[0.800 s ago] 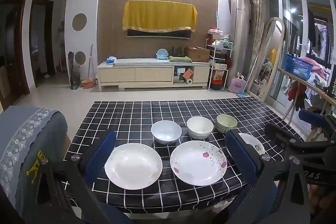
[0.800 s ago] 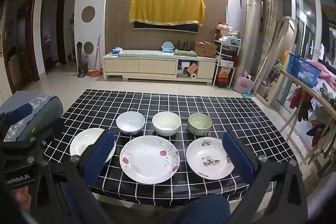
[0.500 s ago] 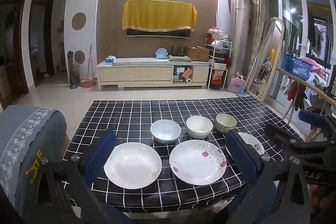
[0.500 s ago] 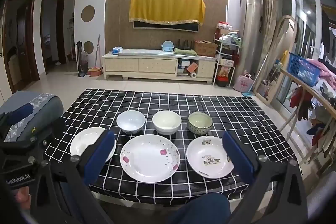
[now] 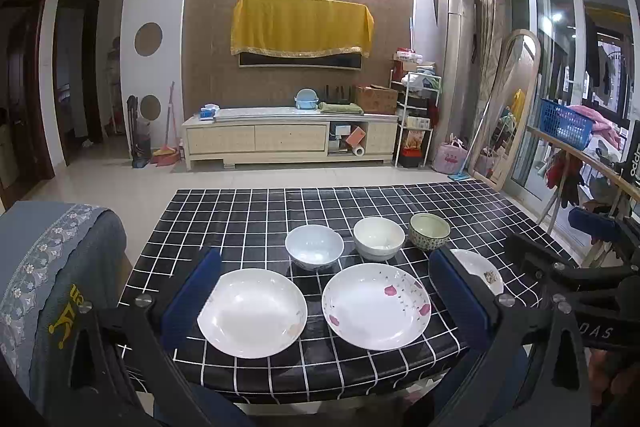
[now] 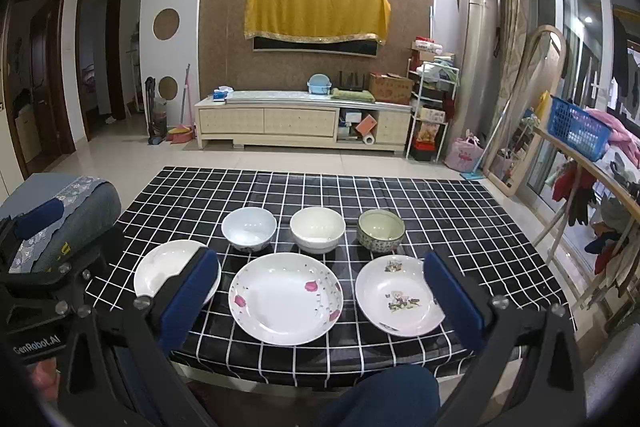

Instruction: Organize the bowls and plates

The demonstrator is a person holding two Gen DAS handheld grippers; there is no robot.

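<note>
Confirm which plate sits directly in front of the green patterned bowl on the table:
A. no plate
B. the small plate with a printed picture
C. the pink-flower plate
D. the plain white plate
B: in the right wrist view the small plate with a printed picture lies just in front of the green patterned bowl.

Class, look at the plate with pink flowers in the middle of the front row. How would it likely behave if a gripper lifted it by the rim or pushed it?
The flowered plate looks like glazed ceramic: probably stiff and breakable if dropped. Its glossy rim may slip between pads. It lies flat on the smooth checked cloth, so a push would likely slide it, not tip it.
</note>
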